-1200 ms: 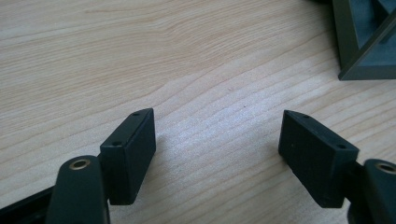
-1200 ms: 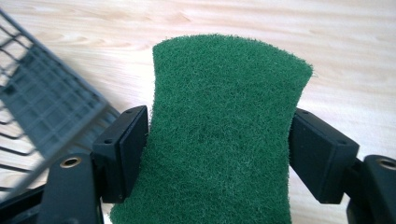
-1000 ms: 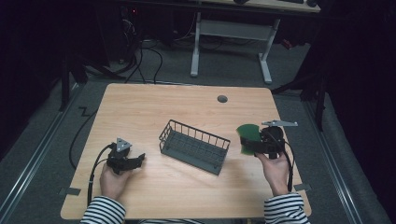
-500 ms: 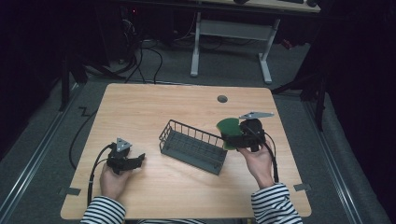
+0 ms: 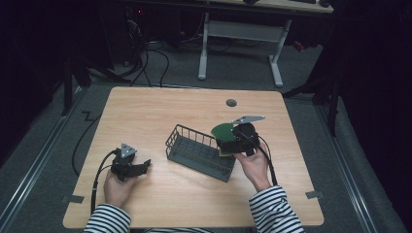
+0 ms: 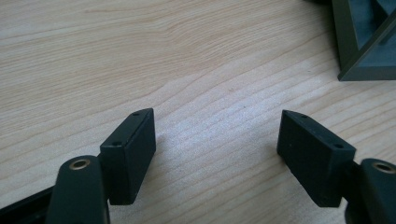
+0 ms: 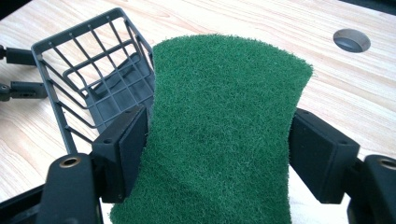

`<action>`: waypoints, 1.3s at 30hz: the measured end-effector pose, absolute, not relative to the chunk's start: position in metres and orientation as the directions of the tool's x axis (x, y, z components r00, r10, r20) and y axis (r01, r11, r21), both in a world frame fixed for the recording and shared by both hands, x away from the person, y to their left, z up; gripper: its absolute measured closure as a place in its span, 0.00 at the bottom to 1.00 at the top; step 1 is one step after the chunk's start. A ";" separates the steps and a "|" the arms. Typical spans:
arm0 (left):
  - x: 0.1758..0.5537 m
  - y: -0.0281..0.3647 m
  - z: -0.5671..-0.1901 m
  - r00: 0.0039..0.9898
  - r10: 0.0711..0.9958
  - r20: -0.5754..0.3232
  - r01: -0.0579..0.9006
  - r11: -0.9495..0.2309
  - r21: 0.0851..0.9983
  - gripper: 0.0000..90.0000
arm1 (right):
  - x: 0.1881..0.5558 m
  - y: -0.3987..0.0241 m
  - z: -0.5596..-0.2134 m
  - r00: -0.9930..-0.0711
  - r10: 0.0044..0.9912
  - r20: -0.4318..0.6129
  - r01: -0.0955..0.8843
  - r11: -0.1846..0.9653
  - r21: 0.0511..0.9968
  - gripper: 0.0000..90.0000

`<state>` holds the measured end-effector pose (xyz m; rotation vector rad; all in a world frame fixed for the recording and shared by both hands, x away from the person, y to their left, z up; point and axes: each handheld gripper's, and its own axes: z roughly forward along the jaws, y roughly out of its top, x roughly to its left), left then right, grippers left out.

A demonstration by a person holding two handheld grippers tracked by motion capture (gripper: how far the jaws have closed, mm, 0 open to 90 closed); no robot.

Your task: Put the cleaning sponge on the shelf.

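Both jaws of the right gripper (image 5: 228, 141) pinched the green scouring pad (image 7: 219, 135), held over the wire basket's (image 5: 201, 150) right end rim. Left gripper (image 5: 141, 167) sat spread on bare table (image 5: 160, 109), well apart from the basket

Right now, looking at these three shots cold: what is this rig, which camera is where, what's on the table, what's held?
There is no robot here. A person in striped sleeves holds a hand-held two-jaw gripper in each hand. The high view comes from a fixed camera above the person's side of the wooden table. The other two views come from cameras riding on the grippers, looking along their black jaws.

On the table sits a dark wire basket, and there is a small round grey cap set in the far part of the tabletop.

The right gripper is clamped on a green scouring pad, held at the basket's right end. The left gripper rests low on the table, jaws open, with bare wood between them.
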<state>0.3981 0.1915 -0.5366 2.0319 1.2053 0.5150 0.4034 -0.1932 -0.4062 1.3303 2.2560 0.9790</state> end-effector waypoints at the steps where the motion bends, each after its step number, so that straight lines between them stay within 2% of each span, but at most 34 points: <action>1: 0.398 0.191 -0.537 0.486 0.874 -0.017 0.592 -0.315 0.742 0.32 | 0.403 -0.190 -0.407 -0.506 0.861 0.043 0.622 0.330 0.710 0.28; 12: 0.398 0.192 -0.537 0.486 0.874 -0.017 0.592 -0.315 0.742 0.32 | 0.405 -0.178 -0.414 -0.537 0.842 0.050 0.626 0.359 0.692 0.28; 33: 0.398 0.192 -0.537 0.486 0.874 -0.018 0.593 -0.314 0.742 0.32 | 0.401 -0.167 -0.422 -0.560 0.828 -0.020 0.607 0.426 0.671 0.26; 39: 0.398 0.192 -0.537 0.486 0.874 -0.019 0.593 -0.314 0.742 0.32 | 0.398 -0.172 -0.425 -0.555 0.832 0.002 0.606 0.402 0.686 0.26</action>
